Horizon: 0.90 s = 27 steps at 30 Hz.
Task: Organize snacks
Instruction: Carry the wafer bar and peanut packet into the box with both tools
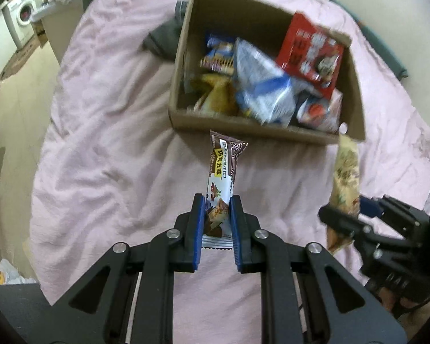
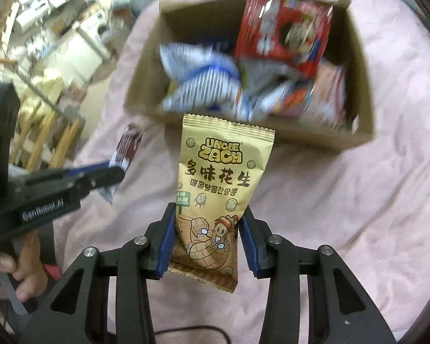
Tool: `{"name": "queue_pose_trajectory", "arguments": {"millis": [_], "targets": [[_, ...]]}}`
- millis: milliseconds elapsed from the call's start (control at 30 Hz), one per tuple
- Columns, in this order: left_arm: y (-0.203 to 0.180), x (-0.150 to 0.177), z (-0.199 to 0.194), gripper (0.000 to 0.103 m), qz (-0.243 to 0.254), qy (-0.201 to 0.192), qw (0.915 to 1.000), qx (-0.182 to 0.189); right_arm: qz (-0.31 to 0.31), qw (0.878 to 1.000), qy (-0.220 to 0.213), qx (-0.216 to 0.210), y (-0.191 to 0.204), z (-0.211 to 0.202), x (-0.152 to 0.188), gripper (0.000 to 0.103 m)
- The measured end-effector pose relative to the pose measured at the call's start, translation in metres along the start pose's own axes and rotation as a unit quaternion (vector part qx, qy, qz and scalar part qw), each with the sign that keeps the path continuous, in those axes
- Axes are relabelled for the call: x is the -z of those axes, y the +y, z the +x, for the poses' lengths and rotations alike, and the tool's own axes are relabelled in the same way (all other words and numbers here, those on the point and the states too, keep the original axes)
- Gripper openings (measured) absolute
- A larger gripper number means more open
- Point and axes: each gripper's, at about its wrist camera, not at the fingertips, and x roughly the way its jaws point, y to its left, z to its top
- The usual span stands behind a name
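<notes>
My left gripper [image 1: 216, 204] is shut on a brown-and-white chocolate bar wrapper [image 1: 223, 169], held upright above the pink sheet, just short of the cardboard box [image 1: 183, 57]. My right gripper [image 2: 207, 215] is shut on a tan peanut bag [image 2: 220, 172], also in front of the box [image 2: 146, 86]. The peanut bag [image 1: 345, 177] and right gripper [image 1: 355, 218] show at the right of the left wrist view. The left gripper [image 2: 111, 176] and its bar [image 2: 127, 146] show at the left of the right wrist view. The box holds several snacks, among them a red pack [image 1: 312, 54] and a blue-and-white bag [image 1: 261, 86].
The box stands on a bed with a pink sheet [image 1: 106, 143]. A dark cloth [image 1: 166, 38] lies behind the box's left side. A washing machine [image 1: 23, 14] and floor clutter are off the bed's left side. Wooden furniture [image 2: 43, 132] stands left of the bed.
</notes>
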Motion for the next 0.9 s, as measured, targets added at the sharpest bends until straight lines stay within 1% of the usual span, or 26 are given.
{"name": "queue_pose_trajectory", "arguments": {"millis": [67,100,133,200,333,500,700,767,900], "targets": [[0.0,-0.008,-0.011,0.014,-0.003,-0.017,0.9998,0.004,0.002,1.0,-0.026,0.002,-0.003,-0.011,-0.007,0.043],[0.0,-0.014,-0.016,0.014,-0.006,-0.025,0.9996,0.005,0.001,0.999,-0.05,0.012,-0.005,-0.021,-0.013,0.043],[0.002,-0.019,-0.02,0.014,-0.009,-0.031,0.9995,0.006,0.002,0.998,-0.063,0.015,-0.006,-0.026,-0.019,0.043],[0.003,-0.033,-0.027,0.014,-0.011,-0.04,0.9991,0.005,0.01,0.996,-0.084,0.004,-0.01,-0.036,-0.03,0.043],[-0.001,-0.059,-0.035,0.014,0.005,-0.059,0.9982,-0.007,0.018,0.995,-0.099,0.005,-0.011,-0.037,-0.053,0.043],[-0.01,-0.093,-0.038,0.014,0.027,-0.082,0.9961,-0.015,0.038,0.994,-0.101,0.003,-0.022,-0.036,-0.077,0.043],[-0.022,-0.126,-0.033,0.014,0.033,-0.102,0.9942,-0.012,0.056,0.992,-0.113,0.001,-0.039,-0.03,-0.112,0.043],[-0.026,-0.134,-0.027,0.014,0.031,-0.109,0.9935,-0.012,0.059,0.991,-0.123,-0.002,-0.043,-0.028,-0.113,0.043],[-0.031,-0.144,-0.009,0.014,0.03,-0.121,0.9921,-0.015,0.058,0.99,-0.125,-0.007,-0.051,-0.015,-0.109,0.043]]}}
